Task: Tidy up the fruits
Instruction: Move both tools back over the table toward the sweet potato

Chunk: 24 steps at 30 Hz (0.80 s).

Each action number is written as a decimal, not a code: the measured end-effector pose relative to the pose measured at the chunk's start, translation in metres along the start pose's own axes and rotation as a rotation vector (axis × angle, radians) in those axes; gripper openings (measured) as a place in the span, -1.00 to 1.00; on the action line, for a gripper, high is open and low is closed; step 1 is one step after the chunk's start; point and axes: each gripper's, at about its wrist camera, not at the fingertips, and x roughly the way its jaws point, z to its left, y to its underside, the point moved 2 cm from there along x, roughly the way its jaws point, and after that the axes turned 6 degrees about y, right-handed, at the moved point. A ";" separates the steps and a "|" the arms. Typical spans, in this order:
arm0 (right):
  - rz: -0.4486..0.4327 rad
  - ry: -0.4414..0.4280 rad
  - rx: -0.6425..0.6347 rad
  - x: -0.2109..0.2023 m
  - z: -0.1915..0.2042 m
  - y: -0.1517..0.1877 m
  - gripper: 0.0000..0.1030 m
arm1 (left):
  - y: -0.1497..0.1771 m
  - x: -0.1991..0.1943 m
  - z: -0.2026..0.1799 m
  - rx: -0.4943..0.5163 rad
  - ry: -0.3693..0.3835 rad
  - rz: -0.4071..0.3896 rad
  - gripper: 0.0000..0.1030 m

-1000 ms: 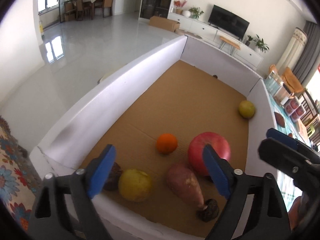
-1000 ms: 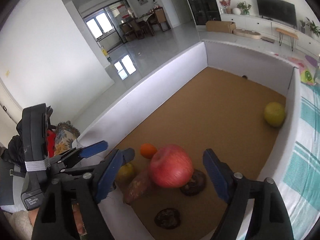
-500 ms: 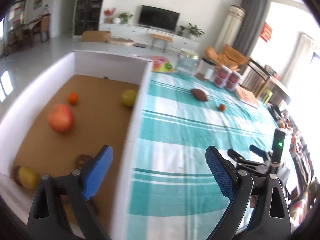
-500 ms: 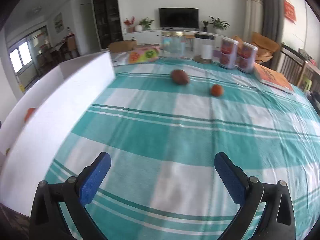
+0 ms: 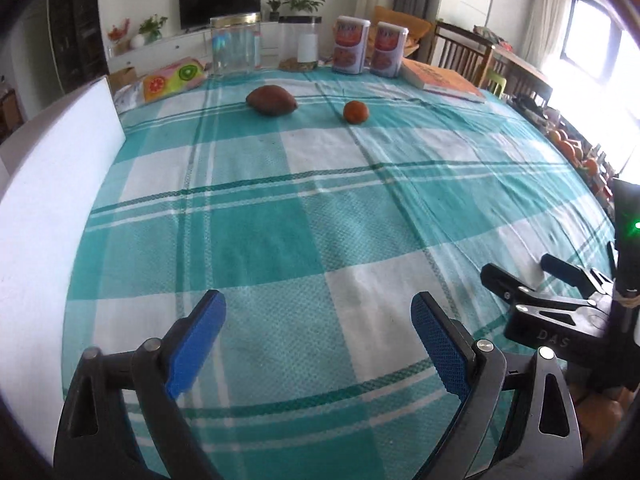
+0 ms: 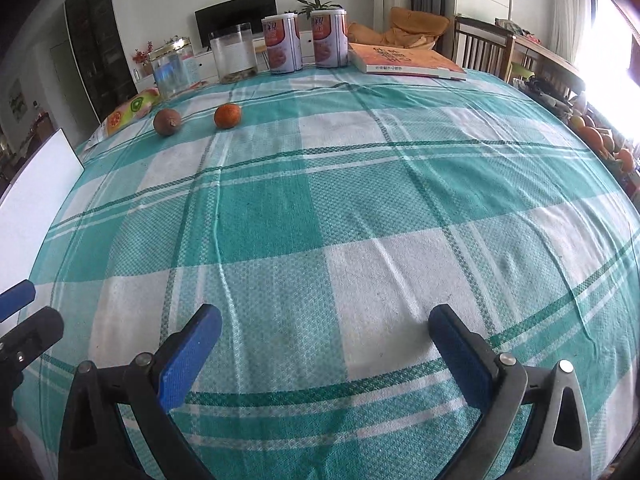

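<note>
A brown oval fruit [image 5: 272, 100] and a small orange [image 5: 355, 112] lie far across the teal checked tablecloth [image 5: 320, 208]; both also show in the right wrist view, the brown fruit [image 6: 167, 121] left of the orange [image 6: 227, 115]. My left gripper [image 5: 318, 330] is open and empty over the cloth's near part. My right gripper [image 6: 326, 344] is open and empty, also near the front edge. The white box wall [image 5: 44, 216] stands at the left; its inside is hidden.
At the table's far edge stand two clear jars [image 5: 235, 49], two red-and-white cans [image 5: 351, 45], an orange book [image 5: 442, 78] and a fruit-print packet [image 5: 172, 79]. Chairs [image 5: 460, 56] stand behind the table. The right gripper's body [image 5: 560, 300] shows at the left view's right.
Both grippers have swung right, away from the box of fruit, and now face the tablecloth. The red apple seen between the right gripper's fingers a second ago is out of sight.
</note>
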 end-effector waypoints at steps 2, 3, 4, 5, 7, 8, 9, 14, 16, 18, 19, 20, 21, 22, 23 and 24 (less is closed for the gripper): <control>0.002 -0.001 0.005 0.002 0.001 0.000 0.99 | 0.001 0.013 0.005 -0.001 -0.030 0.009 0.84; 0.003 0.000 0.004 0.003 0.001 0.000 0.99 | 0.003 0.018 0.008 -0.004 -0.041 0.019 0.84; 0.005 0.004 0.001 0.003 0.002 0.000 1.00 | 0.006 0.021 0.011 -0.010 -0.047 0.028 0.84; 0.006 0.008 -0.002 0.003 0.002 0.000 1.00 | 0.008 0.023 0.012 -0.007 -0.054 0.021 0.84; 0.009 0.014 -0.007 0.004 0.003 0.000 1.00 | 0.010 0.022 0.011 0.003 -0.062 0.007 0.84; 0.010 0.016 -0.009 0.004 0.004 0.000 1.00 | 0.010 0.022 0.011 0.005 -0.063 0.005 0.85; 0.011 0.018 -0.011 0.004 0.005 0.000 1.00 | 0.009 0.023 0.011 0.004 -0.062 0.007 0.87; 0.015 0.028 -0.021 0.005 0.007 0.000 1.00 | 0.008 0.027 0.008 0.019 -0.067 0.019 0.93; 0.017 0.031 -0.024 0.006 0.008 0.000 1.00 | 0.008 0.027 0.007 0.020 -0.066 0.020 0.94; 0.018 0.034 -0.027 0.006 0.008 0.000 1.00 | 0.008 0.028 0.007 0.021 -0.065 0.022 0.95; 0.018 0.035 -0.028 0.006 0.008 0.000 1.00 | 0.008 0.027 0.007 0.021 -0.064 0.023 0.95; 0.018 0.034 -0.027 0.006 0.008 0.000 1.00 | 0.007 0.028 0.008 0.021 -0.061 0.027 0.95; 0.018 0.034 -0.027 0.006 0.008 0.000 1.00 | 0.005 0.028 0.008 0.019 -0.056 0.041 0.94; 0.018 0.034 -0.027 0.006 0.008 0.000 1.00 | -0.001 0.030 0.009 0.008 -0.041 0.060 0.94; 0.018 0.035 -0.028 0.006 0.009 0.000 1.00 | -0.009 0.030 0.011 -0.011 -0.018 0.069 0.93; 0.018 0.036 -0.028 0.006 0.008 0.000 1.00 | -0.022 0.031 0.014 -0.039 0.006 0.065 0.92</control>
